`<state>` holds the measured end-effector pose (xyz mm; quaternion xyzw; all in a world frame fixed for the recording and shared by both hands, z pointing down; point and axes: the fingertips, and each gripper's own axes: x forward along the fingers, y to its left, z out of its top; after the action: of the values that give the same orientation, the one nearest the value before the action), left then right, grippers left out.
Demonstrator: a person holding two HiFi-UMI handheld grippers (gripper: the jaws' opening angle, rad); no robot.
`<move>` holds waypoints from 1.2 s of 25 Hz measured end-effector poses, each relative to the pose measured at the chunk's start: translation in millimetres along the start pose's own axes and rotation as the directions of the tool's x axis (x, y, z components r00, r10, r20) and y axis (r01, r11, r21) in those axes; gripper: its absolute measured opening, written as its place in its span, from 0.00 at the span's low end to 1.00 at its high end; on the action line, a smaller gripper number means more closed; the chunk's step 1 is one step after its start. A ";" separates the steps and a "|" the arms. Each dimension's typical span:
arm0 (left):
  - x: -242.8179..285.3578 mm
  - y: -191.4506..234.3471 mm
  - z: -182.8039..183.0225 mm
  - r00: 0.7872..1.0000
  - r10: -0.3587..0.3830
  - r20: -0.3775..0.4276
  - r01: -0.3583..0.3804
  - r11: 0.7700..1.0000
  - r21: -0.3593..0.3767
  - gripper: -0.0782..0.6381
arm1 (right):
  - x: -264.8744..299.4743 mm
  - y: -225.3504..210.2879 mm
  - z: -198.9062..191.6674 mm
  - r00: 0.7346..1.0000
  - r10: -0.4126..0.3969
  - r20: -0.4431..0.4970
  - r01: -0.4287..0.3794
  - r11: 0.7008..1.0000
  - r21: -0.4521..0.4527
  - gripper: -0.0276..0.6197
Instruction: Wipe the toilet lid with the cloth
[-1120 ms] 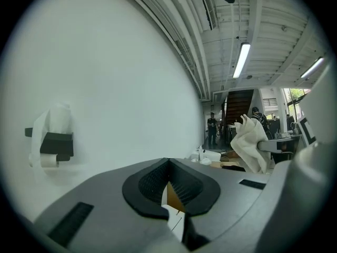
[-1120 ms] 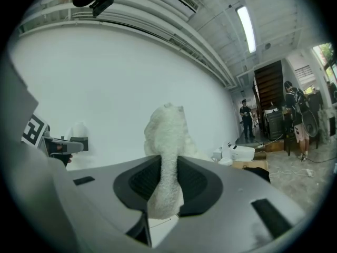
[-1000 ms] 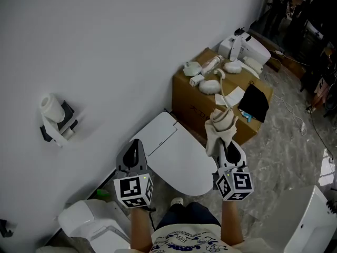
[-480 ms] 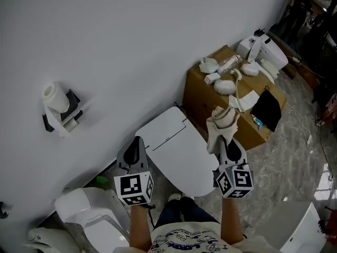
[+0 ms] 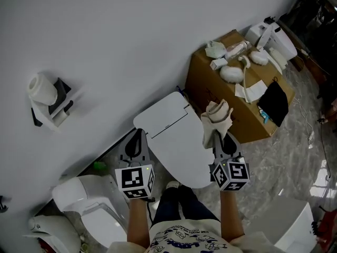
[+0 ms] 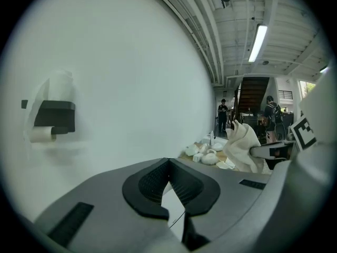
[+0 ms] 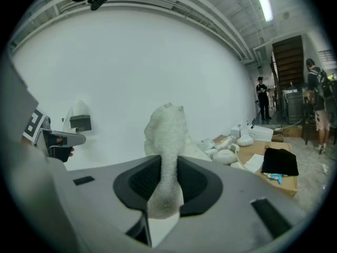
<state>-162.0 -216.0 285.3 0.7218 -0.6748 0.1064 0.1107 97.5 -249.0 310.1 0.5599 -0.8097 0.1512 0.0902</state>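
Our right gripper (image 5: pixel 218 137) squeezing a crumpled cream cloth (image 5: pixel 217 118) that sticks up from its jaws, by the right edge of the closed white toilet lid (image 5: pixel 172 136), our left gripper (image 5: pixel 138 139) pinched shut on nothing at the lid's left edge, brown cardboard box (image 5: pixel 221 100) far right.
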 end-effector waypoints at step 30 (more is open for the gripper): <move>79.1 12.8 -186.6 0.975 0.054 -0.215 -0.060 0.998 -0.022 0.11 | 174.1 -38.5 -243.1 0.939 0.082 -0.333 -0.108 0.992 -0.059 0.17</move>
<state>-170.3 -235.4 487.3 0.6850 -0.6807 0.1771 0.1898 65.7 -330.6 598.5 0.4832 -0.8144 0.2159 0.2381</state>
